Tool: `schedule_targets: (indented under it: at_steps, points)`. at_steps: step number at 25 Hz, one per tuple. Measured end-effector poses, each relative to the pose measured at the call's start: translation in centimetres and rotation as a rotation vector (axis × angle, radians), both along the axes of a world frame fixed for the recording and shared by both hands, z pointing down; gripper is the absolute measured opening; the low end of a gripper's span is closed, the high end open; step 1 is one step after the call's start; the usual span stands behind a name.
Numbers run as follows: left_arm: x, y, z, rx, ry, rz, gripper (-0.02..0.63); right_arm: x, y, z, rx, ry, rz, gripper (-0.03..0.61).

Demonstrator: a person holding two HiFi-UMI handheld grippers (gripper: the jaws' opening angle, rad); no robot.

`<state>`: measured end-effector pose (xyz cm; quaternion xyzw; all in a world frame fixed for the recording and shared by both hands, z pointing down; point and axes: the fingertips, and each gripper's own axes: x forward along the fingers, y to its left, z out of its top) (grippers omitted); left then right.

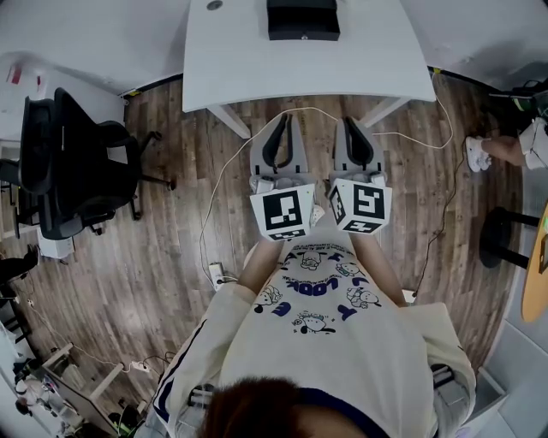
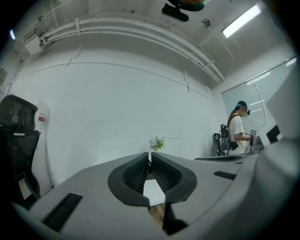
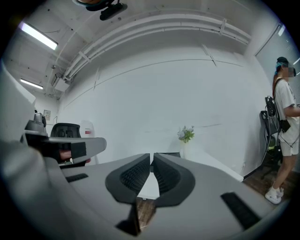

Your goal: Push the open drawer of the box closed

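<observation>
Currently I hold both tools side by side over the wood floor (image 1: 171, 257), short of the white table (image 1: 248, 68). Left gripper (image 1: 284, 120) jaws together, empty. Right gripper (image 1: 349, 122) same. Black box (image 1: 303, 19) sits far on the table, untouched.

smooth matt white table (image 1: 257, 60), wood-grain plank floor (image 1: 171, 214), black box (image 1: 302, 19) perhaps matt plastic.

Head view looks steeply down; both gripper views share the far flowers (image 2: 157, 143).
</observation>
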<state>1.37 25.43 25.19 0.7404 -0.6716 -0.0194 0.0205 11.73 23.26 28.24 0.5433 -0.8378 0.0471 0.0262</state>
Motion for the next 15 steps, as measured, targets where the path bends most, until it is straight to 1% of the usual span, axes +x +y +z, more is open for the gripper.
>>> schedule_targets:
  at_steps: [7,15]
  points:
    - [-0.8,-0.5,0.1,-0.004,-0.001,0.000,0.029,-0.7,-0.7,0.2,-0.010,-0.015,0.003,0.044]
    - [-1.8,-2.4,0.4,0.004,-0.018,0.009,0.029,-1.7,-2.4,0.9,-0.009,-0.019,0.012,0.044]
